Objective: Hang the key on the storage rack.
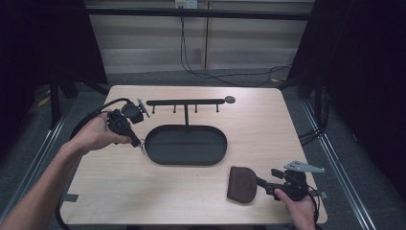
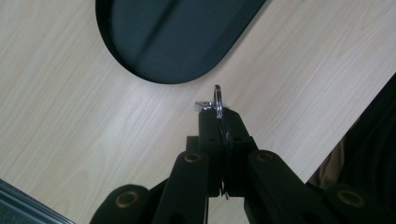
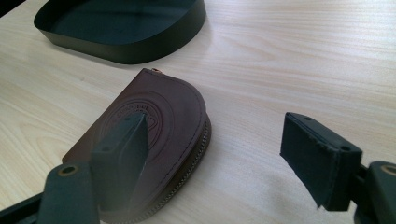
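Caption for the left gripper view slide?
Left claw shut on a silver metal key ring, held beside the black oval metal tray.

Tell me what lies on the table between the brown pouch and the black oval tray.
Nothing: in the right gripper view, bare wood separates the brown pouch from the black oval tray; the high view shows the same bare stretch.

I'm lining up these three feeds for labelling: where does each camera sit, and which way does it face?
High view: above the person's side, looking forward and down on the table; both forearms show, with the left hand-held gripper and right hand-held gripper.
Left gripper view: rides that gripper, looking down past shut jaws pinching a metal ring.
Right gripper view: looks along open jaws at the brown leather pouch.
All three share the black oval tray.
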